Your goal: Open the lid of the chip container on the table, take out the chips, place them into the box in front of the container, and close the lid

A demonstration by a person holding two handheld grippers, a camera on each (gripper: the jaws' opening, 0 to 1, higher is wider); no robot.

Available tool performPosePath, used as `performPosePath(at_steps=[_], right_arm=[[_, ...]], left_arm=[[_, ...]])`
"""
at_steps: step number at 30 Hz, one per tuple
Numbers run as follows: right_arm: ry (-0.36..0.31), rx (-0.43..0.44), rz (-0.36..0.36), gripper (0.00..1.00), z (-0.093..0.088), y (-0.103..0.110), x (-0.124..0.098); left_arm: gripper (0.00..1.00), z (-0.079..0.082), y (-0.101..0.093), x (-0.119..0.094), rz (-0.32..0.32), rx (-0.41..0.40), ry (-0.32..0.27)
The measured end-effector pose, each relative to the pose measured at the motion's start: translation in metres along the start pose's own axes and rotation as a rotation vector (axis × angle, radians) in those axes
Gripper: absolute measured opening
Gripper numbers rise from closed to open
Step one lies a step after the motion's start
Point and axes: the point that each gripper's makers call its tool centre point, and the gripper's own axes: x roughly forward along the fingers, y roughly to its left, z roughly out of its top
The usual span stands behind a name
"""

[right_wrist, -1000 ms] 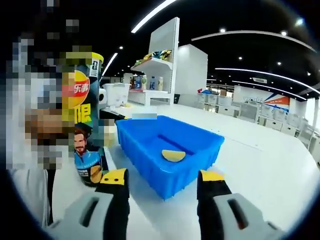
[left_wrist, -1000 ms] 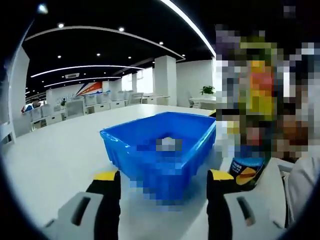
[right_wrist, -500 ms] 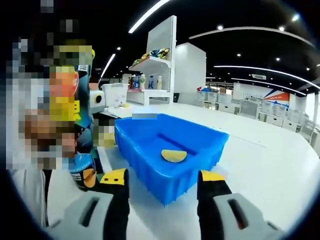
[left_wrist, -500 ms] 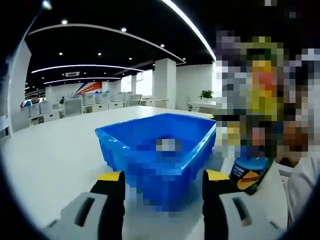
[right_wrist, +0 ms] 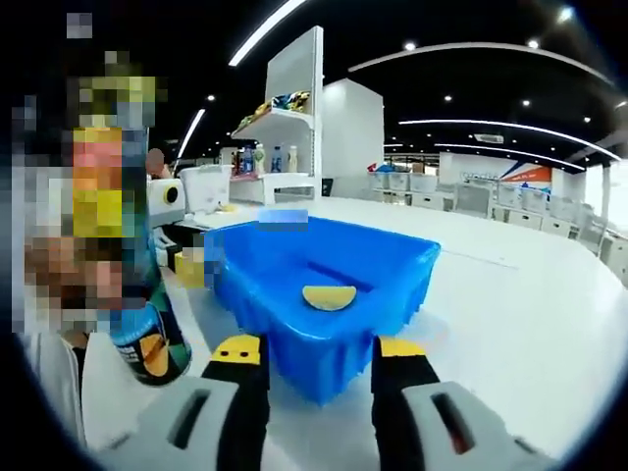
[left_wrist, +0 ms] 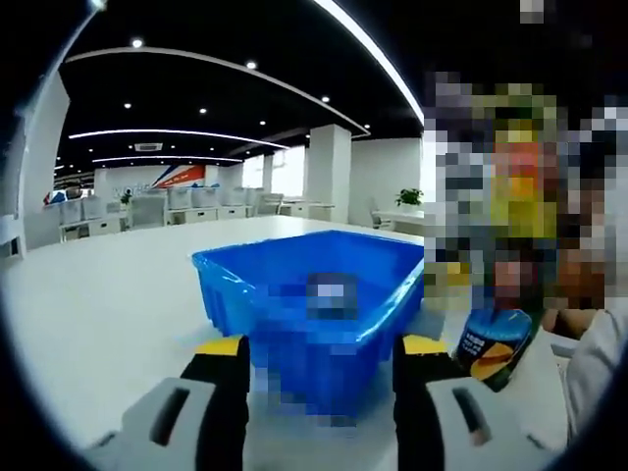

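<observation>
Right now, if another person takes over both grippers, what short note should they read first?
Left gripper: jaws open, holding nothing, facing the blue box.
Right gripper: jaws open, holding nothing, facing the same box from the other side.
Chip container: upright on the white table beside the box; its top is hidden by mosaic, so the lid state cannot be told.
Done: one chip lies in the box.
Left: any more chips to move over, then close the lid.

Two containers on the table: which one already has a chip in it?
The blue box: a yellow chip lies on its floor. The chip can beside it is partly hidden, contents unseen.
</observation>
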Motion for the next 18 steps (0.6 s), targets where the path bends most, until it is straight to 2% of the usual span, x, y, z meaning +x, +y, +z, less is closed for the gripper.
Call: performPosePath(at_steps=[4,11,18], right_arm=[[0.001,0.028,0.003,0.39,-0.002,0.001,-0.001],[0.004,0.044,0.003,0.38,-0.003,-0.003,-0.001],[0.026,0.026,0.003,0.36,-0.005,-0.010,0.001]], left_arm=[[0.53,-0.002,0.002,-0.001,0.008,0.004,0.015],[0.50,-0.004,0.002,-0.002,0.016,0.002,0.012],[0.41,-0.009,0.000,-0.006,0.023,0.001,0.037]])
